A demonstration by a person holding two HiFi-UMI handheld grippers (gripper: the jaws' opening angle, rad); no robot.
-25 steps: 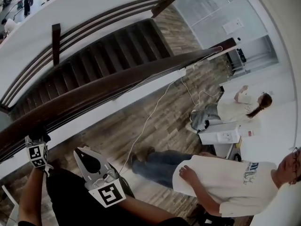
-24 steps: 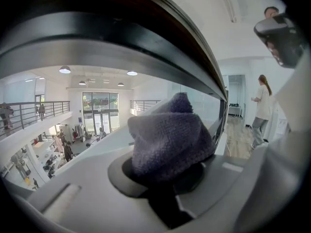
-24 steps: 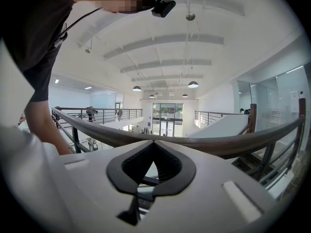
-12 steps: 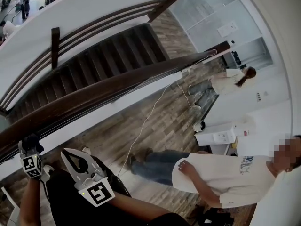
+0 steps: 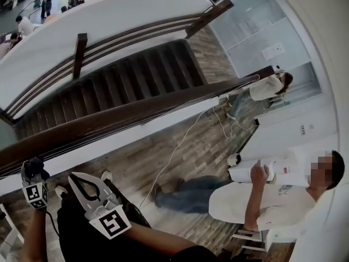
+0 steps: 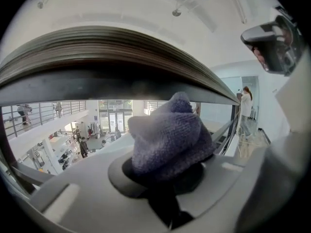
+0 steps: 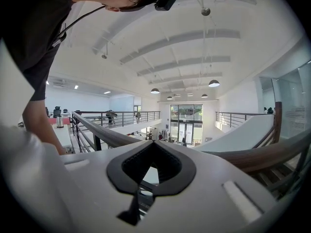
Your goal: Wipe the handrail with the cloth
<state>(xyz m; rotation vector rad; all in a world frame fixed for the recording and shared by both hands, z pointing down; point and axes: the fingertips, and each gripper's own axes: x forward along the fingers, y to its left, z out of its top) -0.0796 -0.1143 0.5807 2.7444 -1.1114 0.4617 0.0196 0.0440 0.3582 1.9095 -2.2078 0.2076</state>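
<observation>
My left claw (image 5: 35,169) is clamped on the bunched purple cloth (image 6: 166,139), whose top sits right at the dark wooden handrail (image 5: 136,112). My right claw (image 7: 151,145) is closed on nothing, near the rail. Only a small wad is pinched, so friction along the rail could drag it loose, and I judge it would fall into the stairwell below.

Fuzzy knit cloth (image 6: 167,135), glossy dark-wood handrail (image 5: 136,115)

Office building atrium, staircase (image 5: 120,75), mezzanine railings (image 7: 121,115)
</observation>
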